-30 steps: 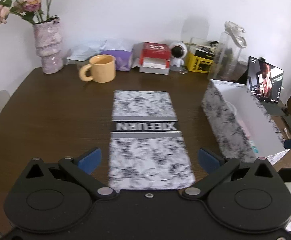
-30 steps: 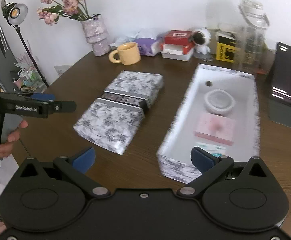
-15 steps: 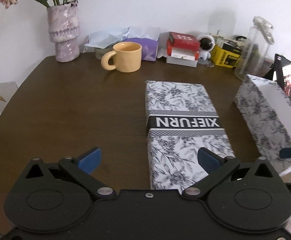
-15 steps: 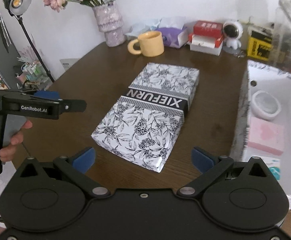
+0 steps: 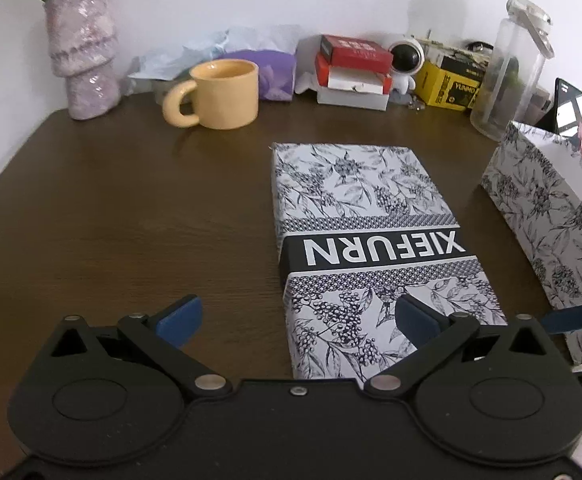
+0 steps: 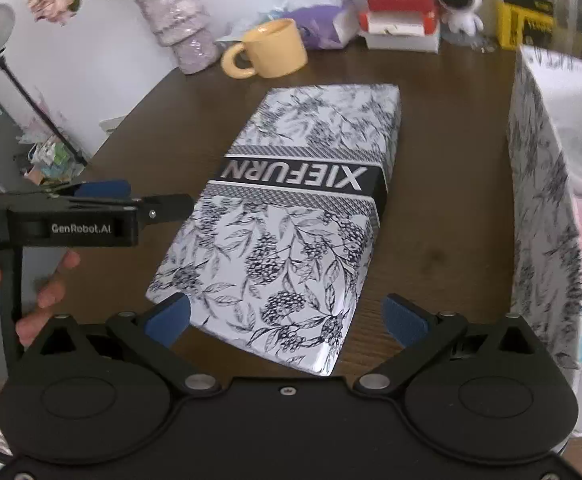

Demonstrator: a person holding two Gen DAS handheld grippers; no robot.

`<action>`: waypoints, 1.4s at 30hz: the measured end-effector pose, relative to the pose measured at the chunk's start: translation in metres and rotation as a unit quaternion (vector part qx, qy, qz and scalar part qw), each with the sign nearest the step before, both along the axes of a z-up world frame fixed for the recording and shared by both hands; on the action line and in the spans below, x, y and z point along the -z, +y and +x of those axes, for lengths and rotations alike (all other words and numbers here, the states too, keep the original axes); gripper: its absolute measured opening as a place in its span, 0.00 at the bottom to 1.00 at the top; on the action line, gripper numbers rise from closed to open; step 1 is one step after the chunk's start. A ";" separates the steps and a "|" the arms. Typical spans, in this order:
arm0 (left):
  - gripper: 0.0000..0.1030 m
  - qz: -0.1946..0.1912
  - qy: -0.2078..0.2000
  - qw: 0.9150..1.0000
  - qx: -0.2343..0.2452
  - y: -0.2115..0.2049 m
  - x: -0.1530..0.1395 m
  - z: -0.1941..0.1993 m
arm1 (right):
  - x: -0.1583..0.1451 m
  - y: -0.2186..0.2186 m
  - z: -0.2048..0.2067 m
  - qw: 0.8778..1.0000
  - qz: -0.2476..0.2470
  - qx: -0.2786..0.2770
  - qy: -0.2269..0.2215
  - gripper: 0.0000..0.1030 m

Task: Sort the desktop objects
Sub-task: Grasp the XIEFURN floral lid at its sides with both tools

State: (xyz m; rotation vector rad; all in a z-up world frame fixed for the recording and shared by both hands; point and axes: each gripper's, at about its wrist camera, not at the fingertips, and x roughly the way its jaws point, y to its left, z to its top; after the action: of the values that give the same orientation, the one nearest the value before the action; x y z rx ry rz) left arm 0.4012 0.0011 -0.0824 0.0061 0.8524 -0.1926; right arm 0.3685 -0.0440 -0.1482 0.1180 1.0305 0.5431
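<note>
A: Brown wood table (image 5: 111, 208), and on it the lid (image 5: 367, 240), flat, printed with black-and-white leaves and a dark XIEFURN band.

B: Where is the box (image 5: 551, 216)?

A: To the lid's right, apart from it, open, with the same print on its wall.

B: And the tools?

A: The left gripper (image 5: 297, 314) is spread wide, holding nothing; its right finger (image 5: 417, 318) hangs over the lid's near end, its left finger over bare wood. The right gripper (image 6: 287, 312) is also spread and holds nothing, with the lid's near corner between its fingers.

B: Anything behind?

A: A yellow mug (image 5: 219, 94), beside a lilac vase (image 5: 87, 60).
</note>
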 end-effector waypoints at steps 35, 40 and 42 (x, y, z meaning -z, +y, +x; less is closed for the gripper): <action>1.00 -0.100 0.074 0.992 -0.014 -0.023 0.029 0.014 | 0.042 0.031 0.024 0.998 0.011 0.047 -0.032 1.00; 1.00 -0.096 0.068 0.993 -0.024 -0.019 0.019 -0.011 | 0.034 0.027 0.011 0.998 0.018 0.042 -0.034 1.00; 1.00 -0.094 0.064 0.993 -0.027 -0.016 0.015 -0.025 | 0.030 0.025 0.002 0.999 0.022 0.037 -0.032 1.00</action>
State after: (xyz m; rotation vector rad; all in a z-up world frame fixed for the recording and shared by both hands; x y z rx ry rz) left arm 0.3766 -0.0152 -0.0971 -0.2078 0.9588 -0.2230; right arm 0.3706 -0.0194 -0.1780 0.1753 0.9487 0.4991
